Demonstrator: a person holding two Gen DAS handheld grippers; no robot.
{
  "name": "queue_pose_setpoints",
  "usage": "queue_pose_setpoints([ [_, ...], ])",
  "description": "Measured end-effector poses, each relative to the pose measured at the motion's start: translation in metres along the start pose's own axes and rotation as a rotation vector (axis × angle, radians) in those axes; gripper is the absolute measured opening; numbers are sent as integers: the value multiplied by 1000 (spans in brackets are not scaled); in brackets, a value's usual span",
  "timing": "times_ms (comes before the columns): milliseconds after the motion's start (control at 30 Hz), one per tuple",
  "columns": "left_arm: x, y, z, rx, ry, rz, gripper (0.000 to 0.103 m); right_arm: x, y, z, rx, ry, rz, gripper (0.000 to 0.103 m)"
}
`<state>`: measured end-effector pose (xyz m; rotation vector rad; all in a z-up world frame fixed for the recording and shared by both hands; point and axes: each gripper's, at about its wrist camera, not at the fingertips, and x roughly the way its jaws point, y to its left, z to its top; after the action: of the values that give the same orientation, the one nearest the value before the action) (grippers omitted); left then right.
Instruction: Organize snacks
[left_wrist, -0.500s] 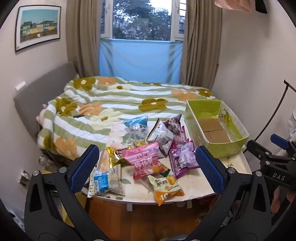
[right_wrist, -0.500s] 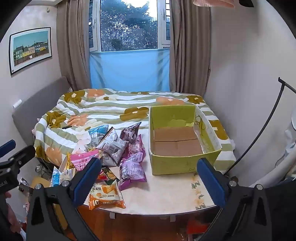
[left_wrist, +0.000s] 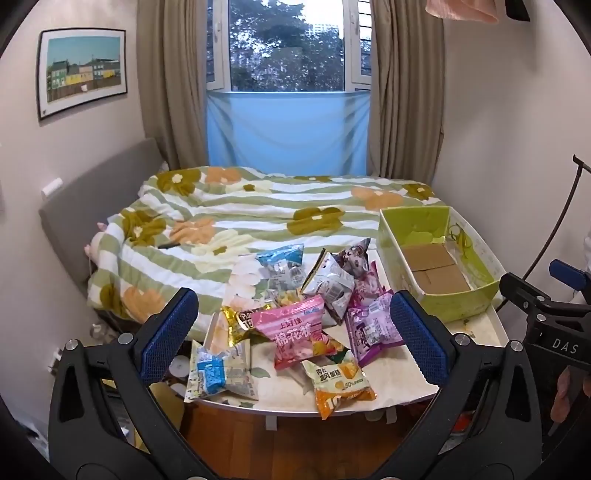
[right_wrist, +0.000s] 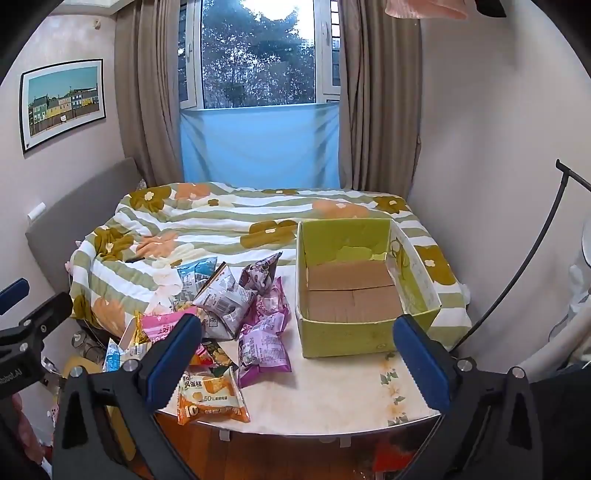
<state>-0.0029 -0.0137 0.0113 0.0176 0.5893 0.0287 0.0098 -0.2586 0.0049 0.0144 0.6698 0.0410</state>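
Note:
Several snack packets lie in a heap on a small white table at the foot of a bed: a pink packet, an orange cake packet, a purple packet, a silver packet and a blue-and-white packet. An empty green cardboard box stands to their right. My left gripper is open and empty, held above the table's near edge over the heap. My right gripper is open and empty, in front of the box and the orange packet.
The bed with a green floral quilt lies behind the table, with a grey headboard at the left. Walls close in on both sides. A black stand leans at the right. Wooden floor lies below the table's front edge.
Both grippers have shifted slightly; the view has barely changed. The packets and the box have not moved.

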Motion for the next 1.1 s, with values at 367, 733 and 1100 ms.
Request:
queue_pose_setpoints([
  [367,0,-7,1,-8,8,-17,103,4,-11,-2,5,0,-1,103],
  [733,0,-7,4,-15,11,-26,102,3,-15,0,8,-4,-2,103],
  [1100,2,-7,6,-23,14,-29,102,3,-16,0,7,-6,-2,103],
])
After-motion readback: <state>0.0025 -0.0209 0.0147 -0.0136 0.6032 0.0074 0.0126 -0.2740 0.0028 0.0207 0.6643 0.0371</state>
